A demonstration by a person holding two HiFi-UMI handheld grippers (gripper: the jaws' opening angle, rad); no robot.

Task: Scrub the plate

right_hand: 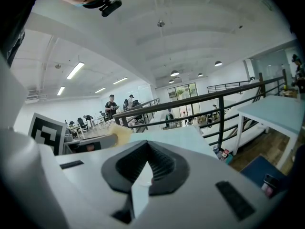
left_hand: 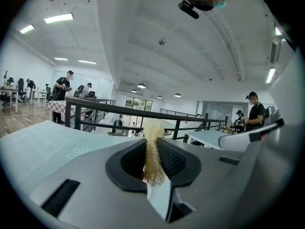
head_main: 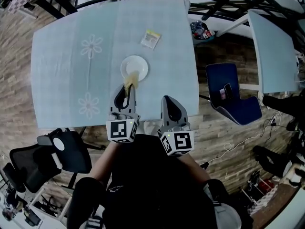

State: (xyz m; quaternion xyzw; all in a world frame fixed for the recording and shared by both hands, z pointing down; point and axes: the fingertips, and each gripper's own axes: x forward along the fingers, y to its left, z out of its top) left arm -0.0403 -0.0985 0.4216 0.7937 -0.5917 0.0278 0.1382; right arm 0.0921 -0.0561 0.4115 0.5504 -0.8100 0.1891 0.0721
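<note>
A white plate (head_main: 134, 67) lies on the table with the pale blue cloth (head_main: 62, 80). My left gripper (head_main: 128, 88) is shut on a yellow scrub sponge (head_main: 131, 79), whose tip reaches over the plate's near rim. In the left gripper view the sponge (left_hand: 152, 147) stands pinched between the jaws of the left gripper (left_hand: 151, 144). My right gripper (head_main: 167, 100) hovers at the table's near edge, right of the left one and off the plate. In the right gripper view my right gripper (right_hand: 147, 149) is shut with nothing in it, and the sponge (right_hand: 117, 132) shows at the left.
A small printed packet (head_main: 151, 38) lies on the cloth beyond the plate. A blue chair (head_main: 233, 97) stands right of the table, a black office chair (head_main: 64, 151) at the near left. A second table (head_main: 274, 51) and a dark railing (head_main: 228, 6) lie to the right and behind.
</note>
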